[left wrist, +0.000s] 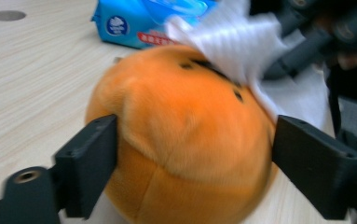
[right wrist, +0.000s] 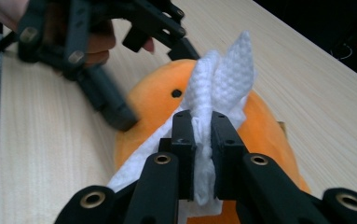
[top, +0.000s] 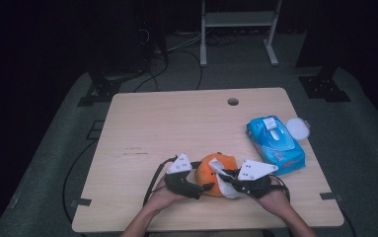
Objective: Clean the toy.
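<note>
You clamp the toy (left wrist: pixel 185 140) in the left gripper (left wrist: pixel 192 163) and wipe it with the wipe (right wrist: pixel 213 88) pinched in the right gripper (right wrist: pixel 203 135); next, rub across its top

An orange plush toy (top: pixel 215 173) sits near the counter's (top: pixel 176 118) front edge between the left gripper (top: pixel 207 187) and the right gripper (top: pixel 224 176). A white wipe (top: pixel 221 178) drapes over it. A blue wipes pack (top: pixel 275 143) lies just right.

white wipe (right wrist: pixel 223 74) hides part of the orange plush toy (right wrist: pixel 157 102).
</note>
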{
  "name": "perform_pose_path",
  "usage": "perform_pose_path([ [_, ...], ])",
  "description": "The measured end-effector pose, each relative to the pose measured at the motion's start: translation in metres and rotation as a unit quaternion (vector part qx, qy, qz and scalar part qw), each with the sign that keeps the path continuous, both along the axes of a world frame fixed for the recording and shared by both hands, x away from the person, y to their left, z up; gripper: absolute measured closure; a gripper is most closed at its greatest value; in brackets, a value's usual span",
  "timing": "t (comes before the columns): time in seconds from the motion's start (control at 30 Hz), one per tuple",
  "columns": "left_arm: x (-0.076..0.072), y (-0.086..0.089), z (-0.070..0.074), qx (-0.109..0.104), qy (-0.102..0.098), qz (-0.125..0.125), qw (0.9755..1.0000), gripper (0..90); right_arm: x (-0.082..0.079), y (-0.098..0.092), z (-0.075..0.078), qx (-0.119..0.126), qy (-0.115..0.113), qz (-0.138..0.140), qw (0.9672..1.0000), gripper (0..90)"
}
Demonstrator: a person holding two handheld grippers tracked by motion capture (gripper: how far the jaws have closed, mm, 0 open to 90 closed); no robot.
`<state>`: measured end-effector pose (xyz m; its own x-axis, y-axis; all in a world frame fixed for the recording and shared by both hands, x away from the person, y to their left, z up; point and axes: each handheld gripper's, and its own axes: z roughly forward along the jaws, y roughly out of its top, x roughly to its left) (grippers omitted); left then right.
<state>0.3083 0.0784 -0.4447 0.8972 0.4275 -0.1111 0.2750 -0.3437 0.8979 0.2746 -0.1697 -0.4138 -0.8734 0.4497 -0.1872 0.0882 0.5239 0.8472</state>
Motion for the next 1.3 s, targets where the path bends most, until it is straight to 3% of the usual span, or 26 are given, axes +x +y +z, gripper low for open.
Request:
perform_pose_path([
  [0.03,-0.003,-0.004,0.000,0.024,-0.036,-0.006,0.9990,20.1,-0.001,0.002,0.001,0.000,-0.001,0.003,1.0000,80.7],
  [0.07,-0.006,-0.006,0.000,0.033,-0.055,-0.012,0.9979,24.0,-0.004,0.010,0.003,0.010,0.003,0.023,0.9997,80.7],
  [0.23,-0.017,-0.010,0.001,0.067,-0.106,-0.036,0.9914,26.7,-0.004,0.015,0.009,0.013,-0.013,0.019,0.9996,80.7],
  [0.27,-0.019,-0.010,0.000,0.071,-0.112,-0.040,0.9904,27.1,0.001,0.009,0.011,0.015,-0.013,0.001,0.9998,80.7],
  [0.33,-0.021,-0.010,-0.001,0.071,-0.117,-0.043,0.9896,27.1,0.003,0.006,0.010,0.013,-0.013,-0.006,0.9998,80.7],
  [0.43,-0.019,-0.008,-0.001,0.060,-0.108,-0.042,0.9914,26.9,0.010,-0.012,0.007,0.013,-0.001,-0.030,0.9995,80.8],
  [0.5,-0.021,-0.011,-0.001,0.060,-0.117,-0.041,0.9905,26.9,0.008,-0.015,0.006,0.013,0.001,-0.031,0.9994,80.8],
  [0.63,-0.027,-0.018,-0.001,0.080,-0.145,-0.047,0.9850,26.6,-0.001,-0.001,0.009,0.029,0.008,0.007,0.9995,80.7],
  [0.7,-0.030,-0.018,-0.001,0.093,-0.154,-0.052,0.9823,26.6,-0.005,0.011,0.009,0.023,0.004,0.029,0.9993,80.7],
  [0.77,-0.029,-0.014,-0.003,0.089,-0.148,-0.054,0.9835,26.8,-0.005,0.015,0.009,0.010,-0.006,0.031,0.9995,80.7],
  [0.87,-0.028,-0.011,-0.005,0.082,-0.139,-0.054,0.9854,26.8,0.001,0.003,0.007,-0.001,-0.013,0.005,0.9999,80.6],
  [0.9,-0.026,-0.010,-0.006,0.075,-0.131,-0.054,0.9870,26.7,0.002,-0.002,0.006,0.000,-0.008,-0.004,1.0000,80.6],
  [1.13,-0.022,-0.007,-0.007,0.068,-0.111,-0.052,0.9901,25.8,0.003,-0.017,0.001,-0.006,-0.011,-0.027,0.9996,80.6],
  [1.2,-0.020,-0.006,-0.008,0.072,-0.103,-0.043,0.9912,25.4,0.000,-0.014,0.002,0.002,-0.007,-0.022,0.9997,80.6],
  [1.3,-0.014,-0.001,-0.009,0.062,-0.076,-0.030,0.9947,25.3,-0.005,-0.007,0.003,0.012,0.002,0.011,0.9999,80.5],
])
